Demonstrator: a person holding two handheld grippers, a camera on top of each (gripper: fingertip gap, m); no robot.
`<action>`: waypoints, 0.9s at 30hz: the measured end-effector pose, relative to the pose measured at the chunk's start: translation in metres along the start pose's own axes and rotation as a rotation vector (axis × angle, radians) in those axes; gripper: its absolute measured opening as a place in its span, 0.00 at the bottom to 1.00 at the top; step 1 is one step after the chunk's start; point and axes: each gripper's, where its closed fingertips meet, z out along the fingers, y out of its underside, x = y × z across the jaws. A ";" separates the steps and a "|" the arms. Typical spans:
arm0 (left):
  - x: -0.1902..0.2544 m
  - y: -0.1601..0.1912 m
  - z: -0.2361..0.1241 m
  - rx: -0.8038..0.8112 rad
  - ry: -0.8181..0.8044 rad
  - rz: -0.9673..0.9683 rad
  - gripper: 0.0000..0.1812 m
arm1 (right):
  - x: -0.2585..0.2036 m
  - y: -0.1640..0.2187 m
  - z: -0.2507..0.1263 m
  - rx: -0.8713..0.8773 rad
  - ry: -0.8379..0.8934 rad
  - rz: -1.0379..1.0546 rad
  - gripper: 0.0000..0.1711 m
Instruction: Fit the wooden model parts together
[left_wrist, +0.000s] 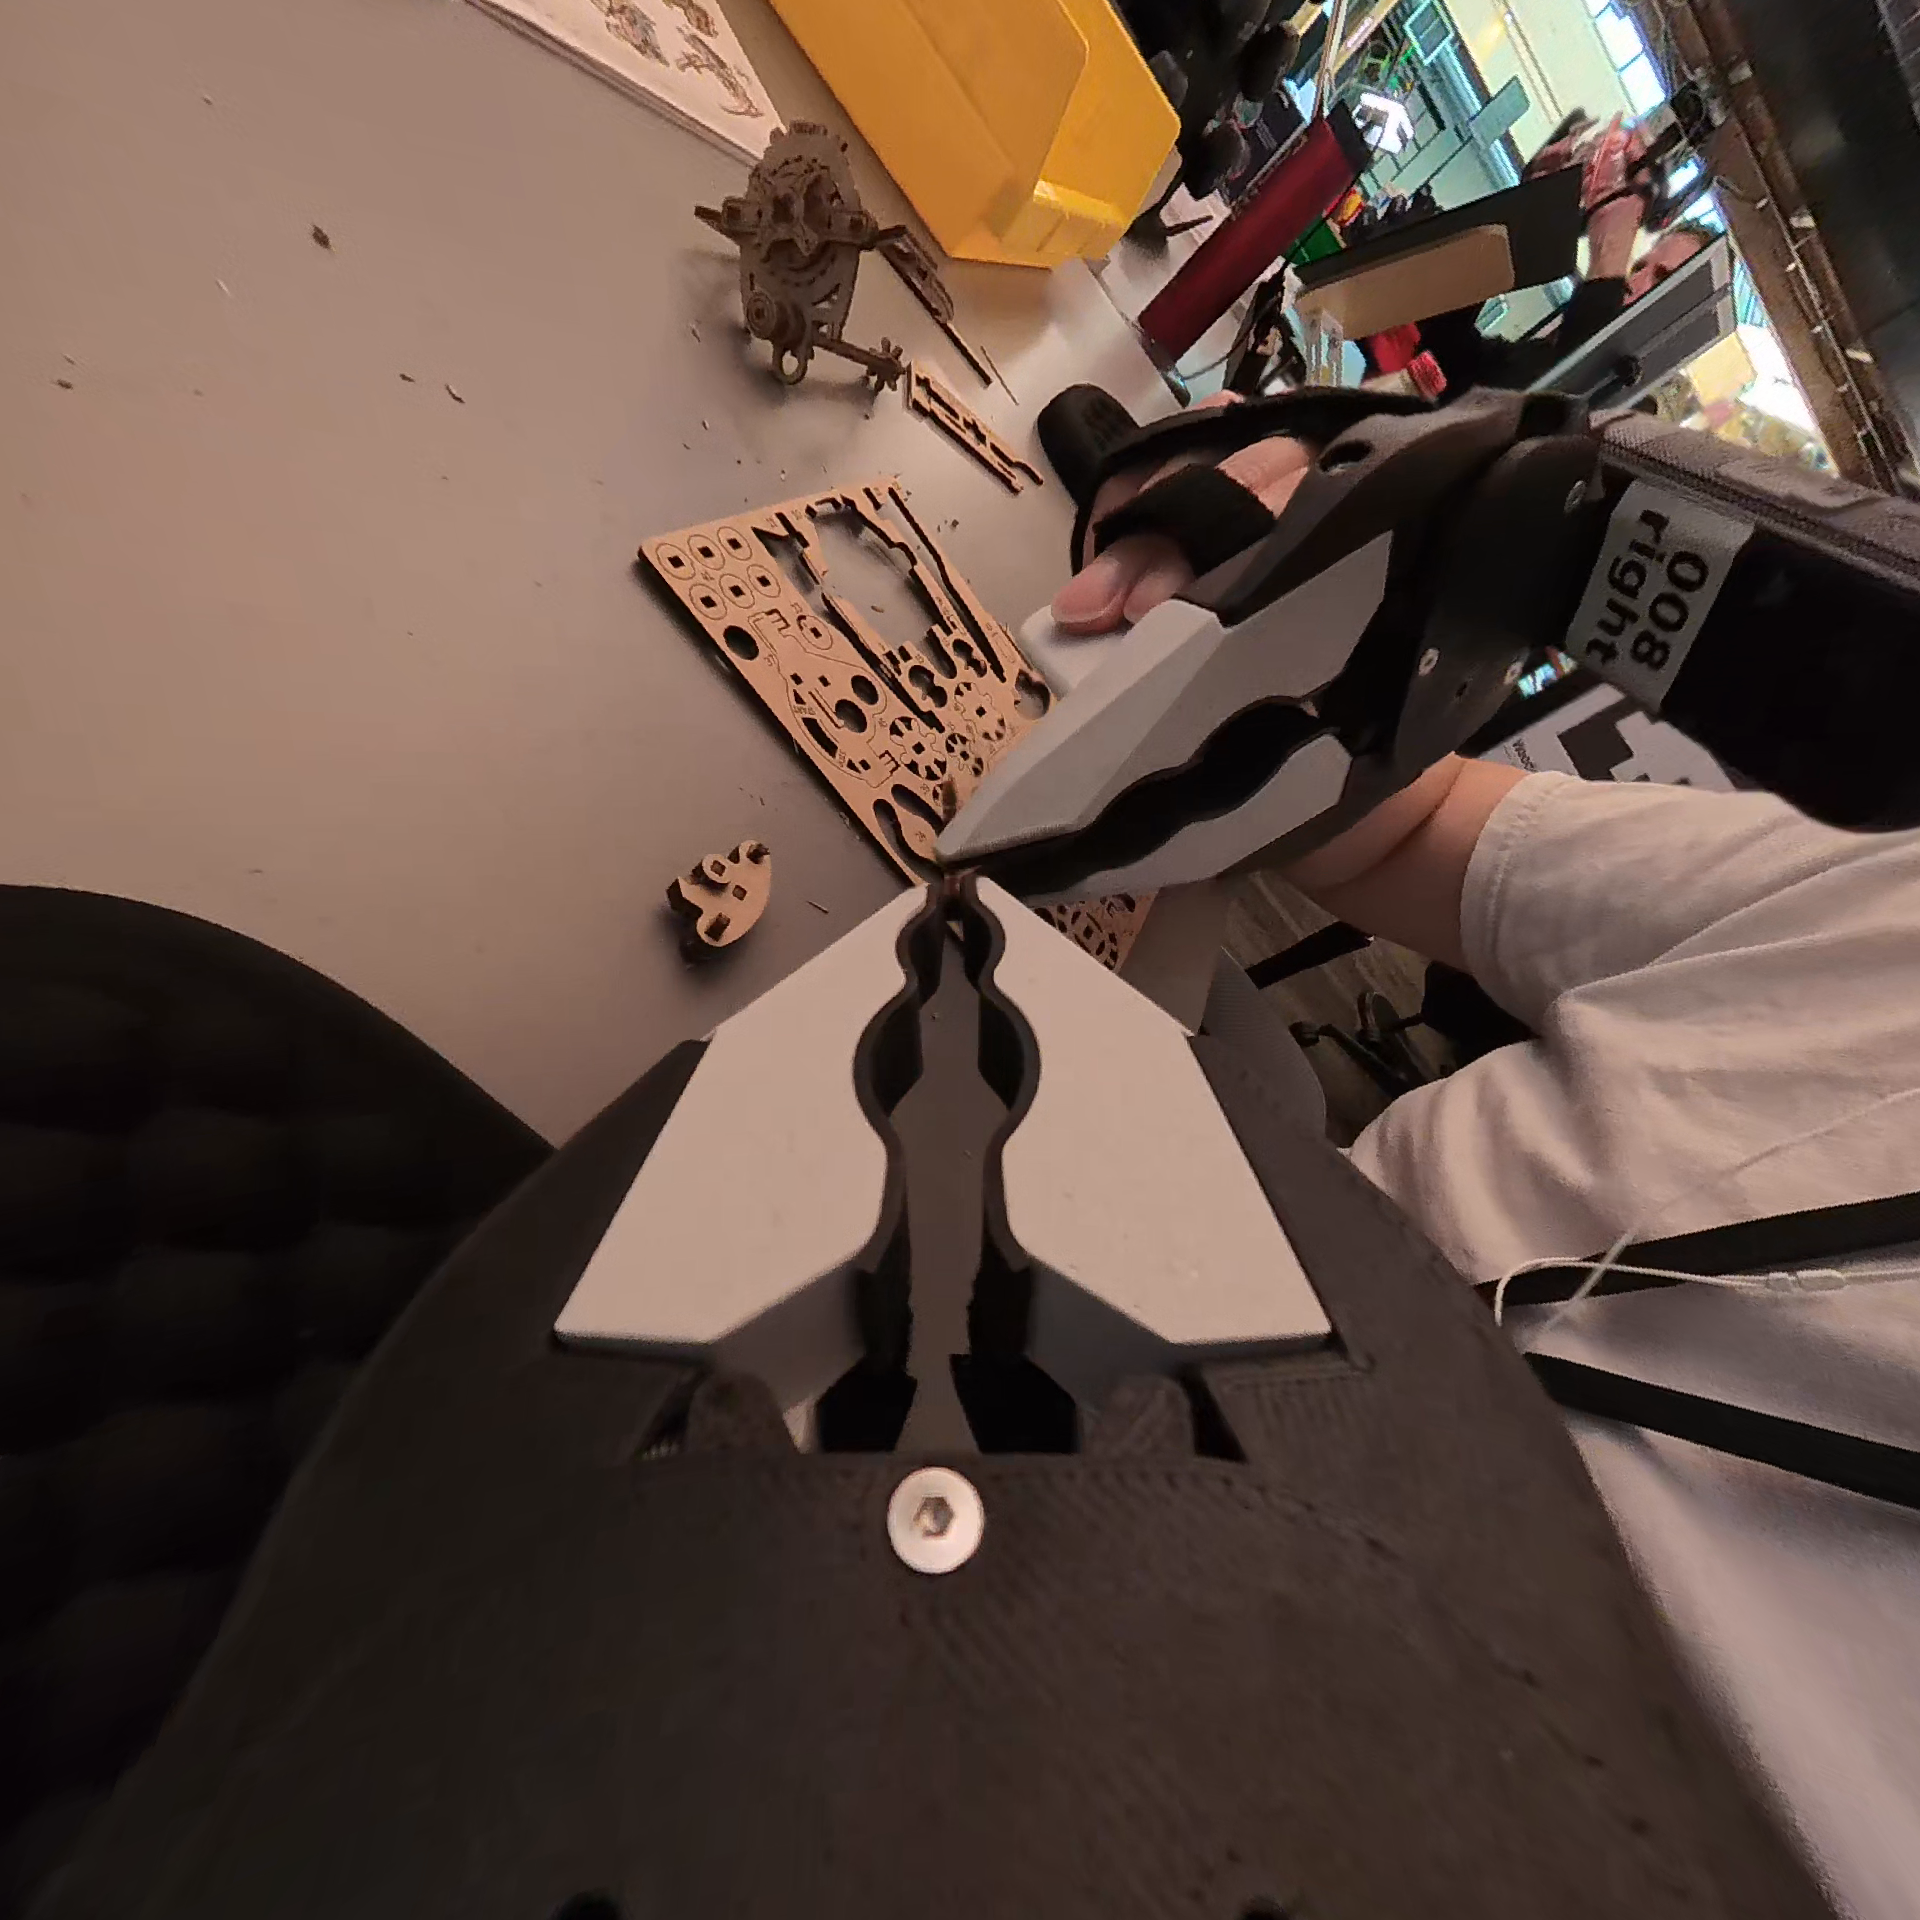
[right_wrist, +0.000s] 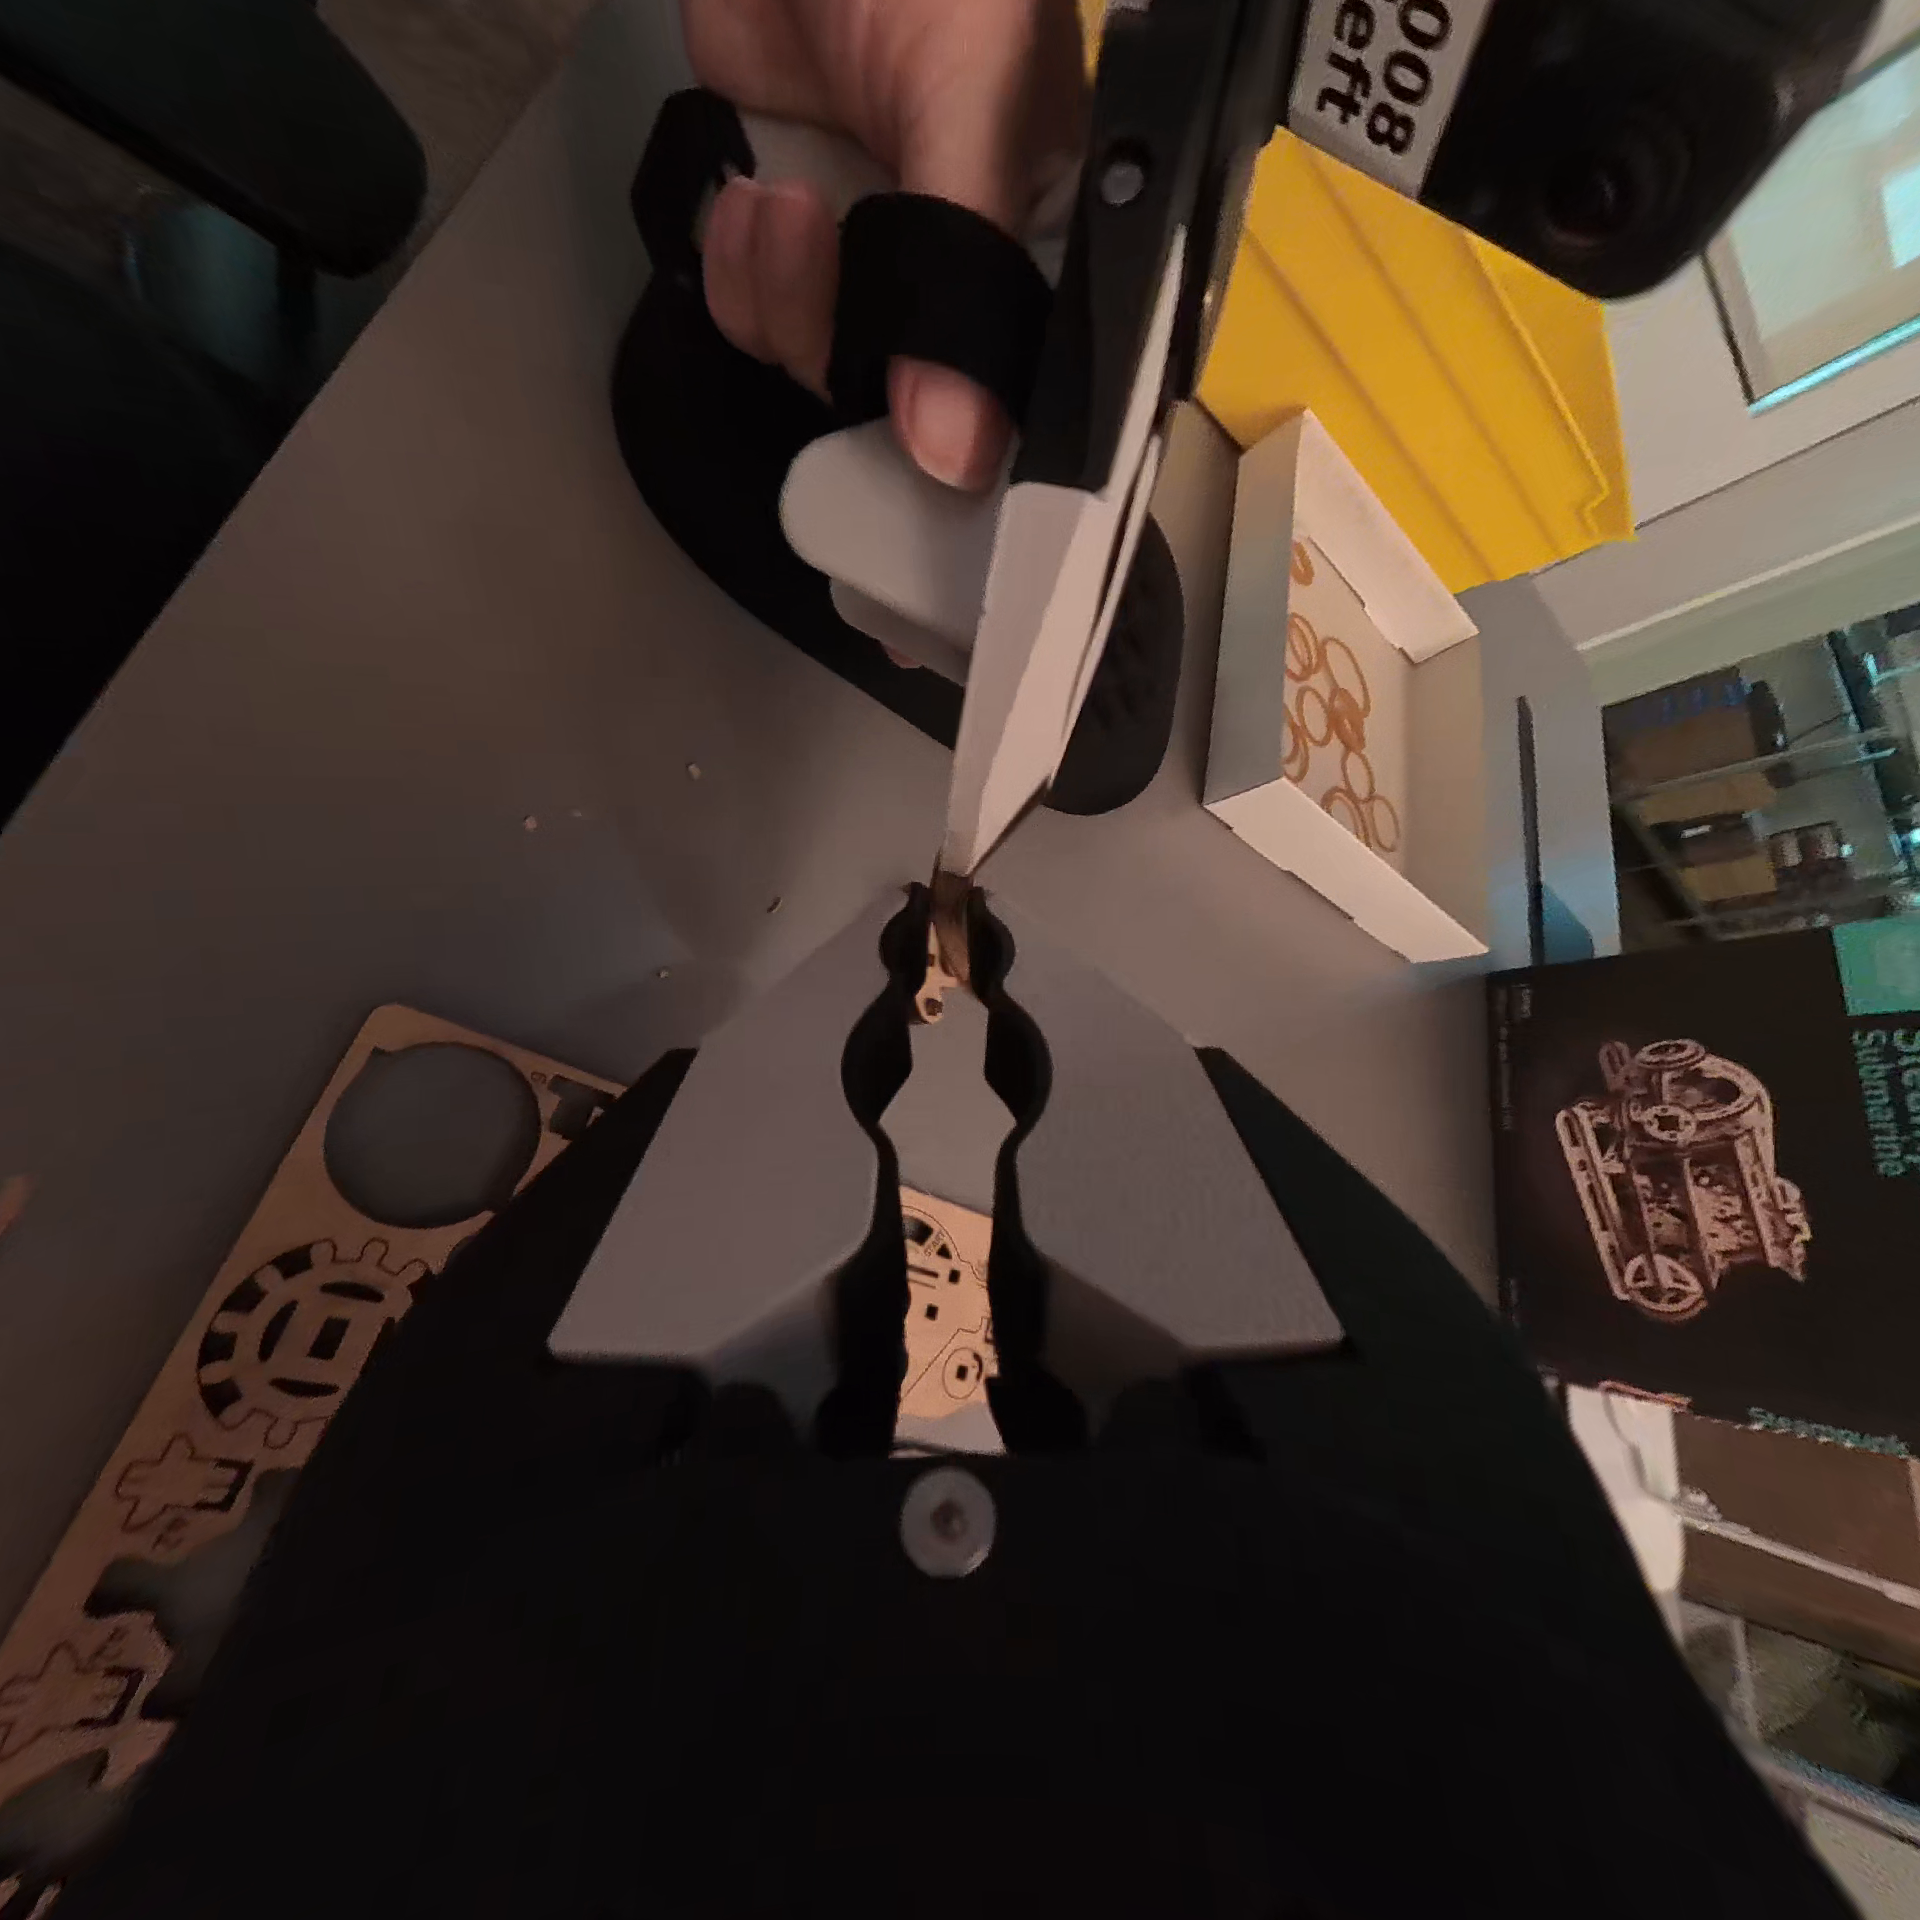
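Note:
My right gripper (right_wrist: 945, 920) is shut on a small light wooden part (right_wrist: 948, 971) pinched between its tips. My left gripper (left_wrist: 951, 904) is shut on a tiny dark wooden piece (left_wrist: 952, 885) at its very tips. The two grippers meet tip to tip above the table: the right gripper (left_wrist: 948, 857) comes in from the right in the left wrist view, and the left gripper (right_wrist: 961, 857) comes in from above in the right wrist view. The two pieces touch; how they join is hidden. A laser-cut wooden sheet (left_wrist: 831, 644) lies flat just beyond the tips.
A loose wooden part (left_wrist: 717, 899), a wooden strip (left_wrist: 971, 436) and an assembled dark model (left_wrist: 800, 260) lie on the grey table (left_wrist: 364, 520). A yellow bin (left_wrist: 987, 125) stands behind. A white box of rubber rings (right_wrist: 1330, 707), a dark booklet (right_wrist: 1662, 1164) and another cut-out sheet (right_wrist: 312, 1299) lie nearby. My two grippers' fingertips are within a few centimetres of each other.

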 end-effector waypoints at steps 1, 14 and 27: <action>0.000 -0.003 -0.002 0.012 -0.004 0.004 0.02 | 0.004 0.002 -0.001 -0.014 0.009 0.023 0.03; -0.031 -0.019 -0.042 0.069 -0.448 0.292 0.19 | 0.055 0.074 -0.012 -0.501 0.136 0.290 0.03; -0.094 -0.029 -0.104 -0.217 -1.212 0.627 0.25 | 0.028 0.066 -0.007 -0.345 -0.108 0.420 0.03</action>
